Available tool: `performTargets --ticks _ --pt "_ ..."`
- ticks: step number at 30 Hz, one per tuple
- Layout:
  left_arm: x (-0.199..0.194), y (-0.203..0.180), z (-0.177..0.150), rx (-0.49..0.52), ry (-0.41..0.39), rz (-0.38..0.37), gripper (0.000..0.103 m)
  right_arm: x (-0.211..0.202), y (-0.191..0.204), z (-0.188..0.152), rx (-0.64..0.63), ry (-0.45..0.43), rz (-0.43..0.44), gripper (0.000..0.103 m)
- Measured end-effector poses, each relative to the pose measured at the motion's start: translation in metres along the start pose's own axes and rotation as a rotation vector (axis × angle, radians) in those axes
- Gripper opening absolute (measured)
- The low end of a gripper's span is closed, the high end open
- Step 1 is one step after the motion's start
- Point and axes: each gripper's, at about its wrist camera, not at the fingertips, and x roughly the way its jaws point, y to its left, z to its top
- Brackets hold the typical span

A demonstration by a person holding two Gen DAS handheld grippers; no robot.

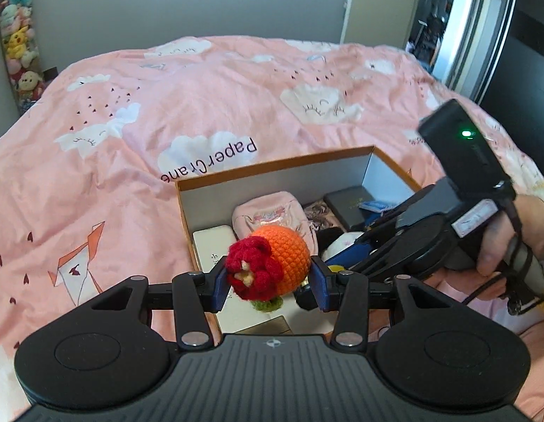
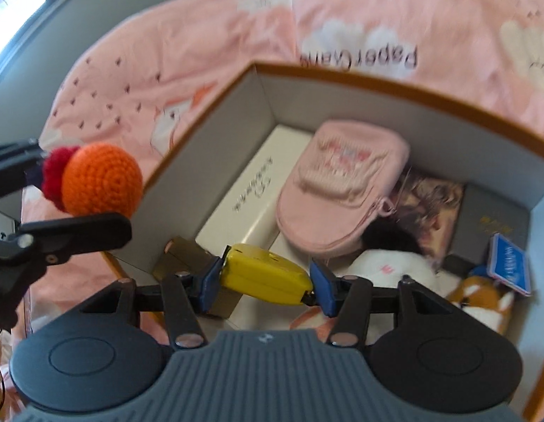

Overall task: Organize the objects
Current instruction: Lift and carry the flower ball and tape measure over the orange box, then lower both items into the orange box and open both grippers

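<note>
While both hands hover over the open cardboard box with the orange rim and white inside [image 1: 272,170] on the bed's pink cloud-print duvet [image 1: 201,88], each claw is clamped on something. The left claw [image 1: 268,283] grips a crocheted orange ball with a dark red woollen flower [image 1: 272,260], pinched between its blue pads right above the box's near-left corner. The right claw [image 2: 265,283], coming in from about three o'clock in the left view, is closed on a flat yellow plastic gadget [image 2: 268,277] that spans pad to pad above the box's contents. In the box, a pink fabric pouch [image 2: 338,190] lies at twelve o'clock from the right claw, a white oblong carton [image 2: 251,197] at eleven, and a brown-and-white plush animal [image 2: 483,299] at three.
</note>
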Motion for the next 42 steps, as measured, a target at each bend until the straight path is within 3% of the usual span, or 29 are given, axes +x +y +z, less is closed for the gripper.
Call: performTargets --ticks 5,11,20,25,28,31,32,33,37,42 --pt "0.017 0.004 0.002 0.012 0.057 -0.03 0.053 0.02 -0.007 0.005 -0.003 0.06 -0.047 0.057" --pt "0.028 0.007 0.004 0.0 0.095 -0.055 0.053 0.025 -0.011 0.011 0.044 0.082 -0.026 0.057" --pt "0.029 0.006 0.005 0.005 0.111 -0.054 0.053 -0.001 -0.014 0.007 0.031 0.037 -0.014 0.064" --pt "0.029 0.0 0.006 0.014 0.122 -0.085 0.053 -0.02 -0.013 0.0 -0.026 0.026 -0.011 0.048" --pt "0.034 -0.002 0.008 -0.007 0.146 -0.125 0.053 -0.021 -0.012 -0.009 -0.084 0.046 -0.051 0.045" --pt "0.043 -0.003 0.01 -0.041 0.184 -0.169 0.053 -0.019 -0.014 -0.015 -0.142 0.042 -0.107 0.023" --pt "0.046 -0.004 0.012 -0.052 0.2 -0.178 0.053 -0.02 -0.014 -0.018 -0.165 0.039 -0.146 0.01" --pt "0.05 -0.005 0.013 -0.061 0.218 -0.185 0.053 -0.02 -0.014 -0.019 -0.183 0.036 -0.176 0.006" --pt "0.068 -0.007 0.017 -0.11 0.311 -0.229 0.053 -0.024 -0.023 -0.022 -0.145 0.039 -0.151 0.006" --pt "0.091 -0.01 0.017 -0.154 0.45 -0.208 0.053 -0.025 -0.029 -0.025 -0.097 0.01 -0.127 0.006"
